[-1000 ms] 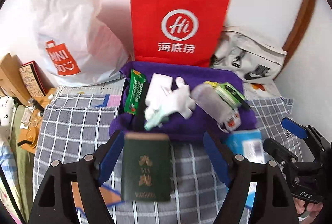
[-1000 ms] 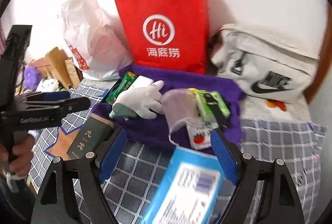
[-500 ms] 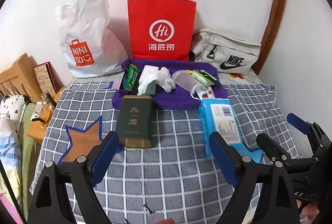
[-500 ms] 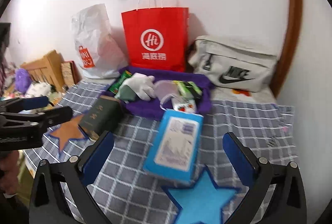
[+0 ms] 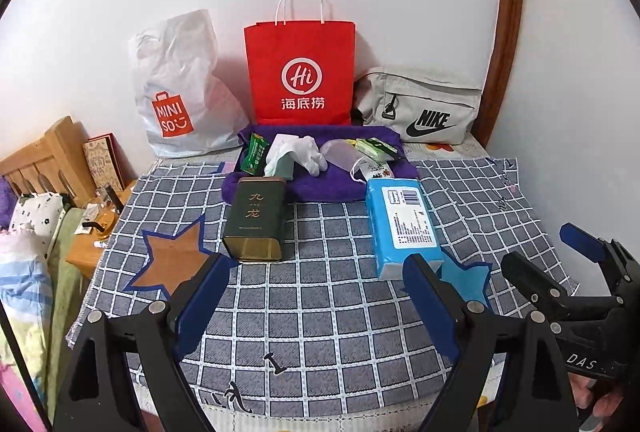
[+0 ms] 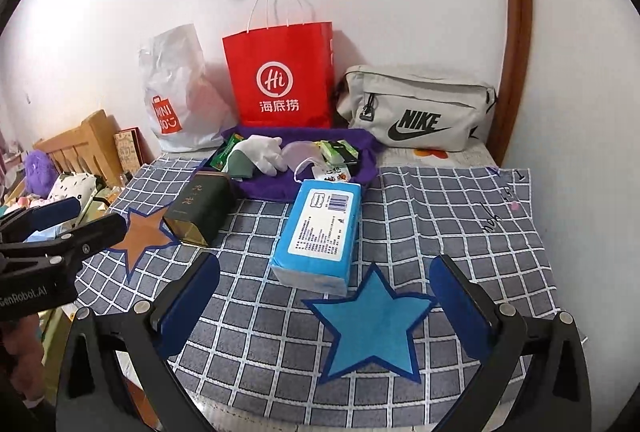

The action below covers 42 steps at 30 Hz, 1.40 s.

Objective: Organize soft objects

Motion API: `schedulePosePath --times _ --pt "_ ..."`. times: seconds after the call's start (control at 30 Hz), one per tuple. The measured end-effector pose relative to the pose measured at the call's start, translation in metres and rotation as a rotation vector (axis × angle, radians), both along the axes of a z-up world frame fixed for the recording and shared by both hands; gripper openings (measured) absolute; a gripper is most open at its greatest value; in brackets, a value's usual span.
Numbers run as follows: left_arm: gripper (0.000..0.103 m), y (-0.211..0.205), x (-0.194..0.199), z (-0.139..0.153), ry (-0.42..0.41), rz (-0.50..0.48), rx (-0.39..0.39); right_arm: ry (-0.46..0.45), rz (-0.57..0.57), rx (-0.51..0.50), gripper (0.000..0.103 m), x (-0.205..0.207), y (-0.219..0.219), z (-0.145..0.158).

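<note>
1. The blue tissue pack (image 6: 318, 234) lies flat on the checked cloth (image 6: 460, 216), its far end just short of the purple towel (image 6: 264, 188) and its near end touching the blue star patch (image 6: 372, 328) toward the cloth's near right corner.
2. The dark green tin (image 5: 256, 220) lies toward the cloth's left side, just beside the orange star patch (image 5: 172, 260), its far end against the towel's front edge.
3. A second ago both sat between the jaws; now each rests free on the cloth.
4. The right gripper (image 6: 324, 300) is released and empty, its jaws spread wide, well back from the pack.
5. The left gripper (image 5: 316, 308) is likewise released, holding nothing, pulled back toward the cloth's near edge.
6. On the towel at the far edge remain a white glove (image 5: 308, 152), green packets (image 5: 256, 154) and other small items, in front of the red paper bag (image 5: 300, 72).
7. I judge this pair placed, with the towel's softer items next.
</note>
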<state>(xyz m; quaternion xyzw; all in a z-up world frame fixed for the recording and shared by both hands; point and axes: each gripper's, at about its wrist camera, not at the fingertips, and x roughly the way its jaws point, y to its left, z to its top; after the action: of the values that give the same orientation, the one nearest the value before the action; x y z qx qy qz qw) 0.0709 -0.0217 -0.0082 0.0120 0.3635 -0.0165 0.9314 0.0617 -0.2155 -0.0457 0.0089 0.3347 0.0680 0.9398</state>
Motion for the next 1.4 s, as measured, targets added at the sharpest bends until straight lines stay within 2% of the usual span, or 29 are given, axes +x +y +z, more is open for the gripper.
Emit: schedulePosePath --times 0.43,1.4 --pt "0.088 -0.001 -0.009 -0.002 0.001 0.01 0.002 -0.015 -0.006 0.004 0.103 -0.014 -0.002 0.006" --pt "0.088 0.002 -0.012 -0.007 0.011 0.022 -0.012 -0.015 -0.006 0.006 0.103 -0.019 0.002 0.008"
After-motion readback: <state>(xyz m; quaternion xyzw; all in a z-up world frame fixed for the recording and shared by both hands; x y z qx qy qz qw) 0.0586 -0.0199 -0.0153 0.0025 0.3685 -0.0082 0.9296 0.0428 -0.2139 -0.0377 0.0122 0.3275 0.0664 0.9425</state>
